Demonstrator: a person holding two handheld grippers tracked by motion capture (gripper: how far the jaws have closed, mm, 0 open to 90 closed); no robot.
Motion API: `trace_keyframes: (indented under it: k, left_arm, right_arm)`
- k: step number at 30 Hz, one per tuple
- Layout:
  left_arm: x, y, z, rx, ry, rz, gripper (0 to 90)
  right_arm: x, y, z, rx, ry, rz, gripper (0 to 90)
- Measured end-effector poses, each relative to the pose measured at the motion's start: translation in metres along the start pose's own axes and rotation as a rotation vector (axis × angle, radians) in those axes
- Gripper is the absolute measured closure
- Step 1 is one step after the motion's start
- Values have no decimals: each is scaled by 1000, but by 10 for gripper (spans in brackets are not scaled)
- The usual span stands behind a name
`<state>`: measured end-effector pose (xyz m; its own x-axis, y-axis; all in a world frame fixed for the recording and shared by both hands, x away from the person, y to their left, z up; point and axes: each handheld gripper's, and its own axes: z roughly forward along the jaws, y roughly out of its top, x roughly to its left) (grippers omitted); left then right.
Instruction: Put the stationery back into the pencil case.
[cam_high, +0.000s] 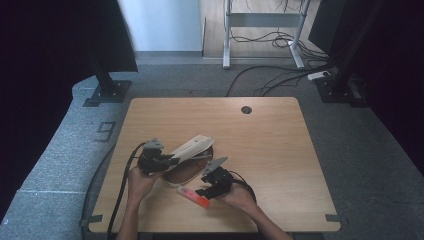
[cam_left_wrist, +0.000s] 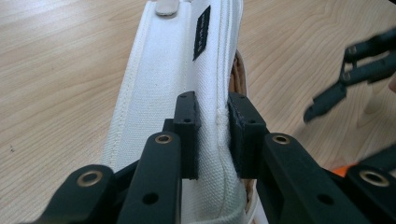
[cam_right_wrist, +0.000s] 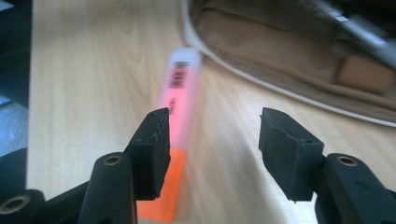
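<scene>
Case (cam_high: 192, 150) flap is up: my left tool (cam_left_wrist: 212, 135) has its jaws clamped tight on the white canvas edge of the flap and is holding it lifted, so the brown inside of the case lies open on the counter (cam_high: 270, 150). That part of the job looks done to me. A dark pen-like thing (cam_right_wrist: 359, 23) already lies inside the case, though it is too blurred to name.

What is left, as I judge it, is the marker (cam_right_wrist: 180, 116). It lies flat on the counter just beside the open case, on the near side, pink body with an orange end, not yet picked up. My right tool (cam_right_wrist: 212, 140) sits low over it, jaws about half open, and its left jaw is in front of the marker's orange end. The marker is off to that side and not centred in the gap. Nothing is gripped there.

So I put us about midway: case opened and held, marker reached but not grasped. Still to do: centre the right tool on the marker, close, lift, and lay it in the case.
</scene>
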<state>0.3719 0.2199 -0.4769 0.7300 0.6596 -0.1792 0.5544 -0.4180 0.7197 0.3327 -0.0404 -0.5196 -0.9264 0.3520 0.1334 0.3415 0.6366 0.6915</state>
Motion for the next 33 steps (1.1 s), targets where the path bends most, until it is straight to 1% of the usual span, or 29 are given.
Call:
trace_keyframes:
  k: [5, 8, 15, 18, 21, 24, 27, 33]
  left_arm:
    - [0, 0, 0, 0, 0, 1, 751]
    - [0, 0, 0, 0, 0, 2, 751]
    - [0, 0, 0, 1, -1, 3, 750]
    - [-1, 0, 0, 1, 0, 3, 750]
    - [-1, 0, 0, 1, 0, 3, 750]
    - [0, 0, 0, 0, 0, 3, 750]
    - [-1, 1, 0, -2, 1, 3, 750]
    - [0, 1, -1, -7, -6, -2, 752]
  right_arm:
    - [11, -1, 9, 16, 21, -39, 429]
    - [17, -1, 12, 25, 33, -55, 463]
    - [24, -4, 17, 52, 13, -109, 574]
    - [26, -7, 19, 62, -1, -131, 602]
    - [27, -8, 19, 61, -5, -135, 640]
    - [25, -10, 18, 56, 0, -124, 650]
    - [25, -10, 16, 53, -9, -122, 652]
    - [23, -5, 4, 23, -6, -114, 652]
